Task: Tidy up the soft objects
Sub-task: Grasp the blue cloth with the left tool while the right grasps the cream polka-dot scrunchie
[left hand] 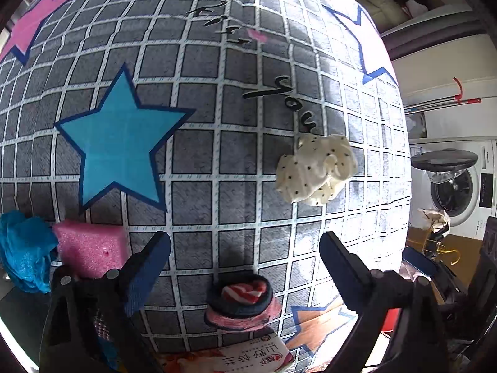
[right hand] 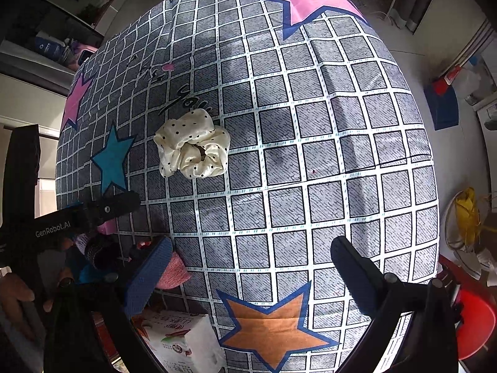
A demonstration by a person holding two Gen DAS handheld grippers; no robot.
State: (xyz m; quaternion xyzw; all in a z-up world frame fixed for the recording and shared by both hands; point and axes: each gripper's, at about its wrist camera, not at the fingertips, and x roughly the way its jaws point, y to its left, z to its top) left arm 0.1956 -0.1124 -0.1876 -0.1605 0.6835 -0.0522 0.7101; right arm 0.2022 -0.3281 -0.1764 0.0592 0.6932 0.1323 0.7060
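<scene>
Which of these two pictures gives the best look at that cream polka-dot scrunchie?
The right wrist view: the scrunchie lies unobstructed near the middle, its gathered folds and centre hole plain. The left wrist view shows the same scrunchie off to the right, crumpled-looking, with its hole hard to make out.

Black fingers [left hand: 341, 258] with blue pads [right hand: 149, 273], "GenRobot.AI" lettering.

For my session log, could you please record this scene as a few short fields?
surface: grid-patterned cloth with printed stars
scrunchie: cream, black-dotted scrunchie lying alone mid-cloth
near edge: rolled sock, pink sponge, blue cloth, printed carton
left gripper: open, empty, above the sock
right gripper: open, empty
</scene>
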